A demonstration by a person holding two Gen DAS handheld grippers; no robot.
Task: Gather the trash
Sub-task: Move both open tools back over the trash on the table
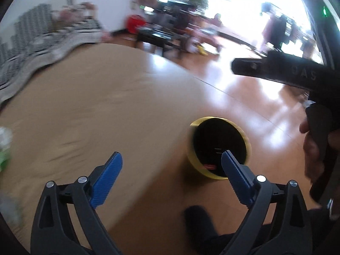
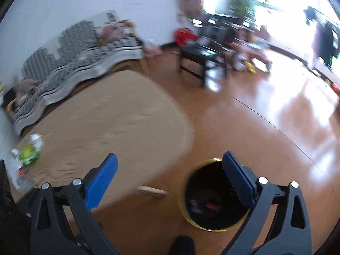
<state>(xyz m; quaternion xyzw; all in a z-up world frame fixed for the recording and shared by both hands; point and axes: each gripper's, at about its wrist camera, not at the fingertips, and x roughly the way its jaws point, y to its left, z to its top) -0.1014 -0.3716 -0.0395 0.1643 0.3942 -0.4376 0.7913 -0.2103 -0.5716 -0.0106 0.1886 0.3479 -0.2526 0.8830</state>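
Observation:
A yellow-rimmed bin with a black liner [image 1: 218, 146] stands on the wooden floor by the corner of a low tan table [image 1: 95, 106]; it also shows in the right wrist view [image 2: 212, 195], with small bits of trash inside. My left gripper [image 1: 172, 163] is open and empty above the table edge, left of the bin. My right gripper [image 2: 170, 165] is open and empty above the bin's left side; its body [image 1: 297, 72] shows at the right of the left wrist view. Trash lies at the table's far left: a green wrapper [image 2: 28, 154] and clear plastic bottles [image 2: 17, 170].
A sofa with a black-and-white striped throw [image 2: 70, 70] stands behind the table [image 2: 106, 116]. A dark side table [image 2: 201, 55], a red object [image 2: 183, 35] and clutter lie further back on the glossy floor. A person stands by the bright window [image 2: 323, 40].

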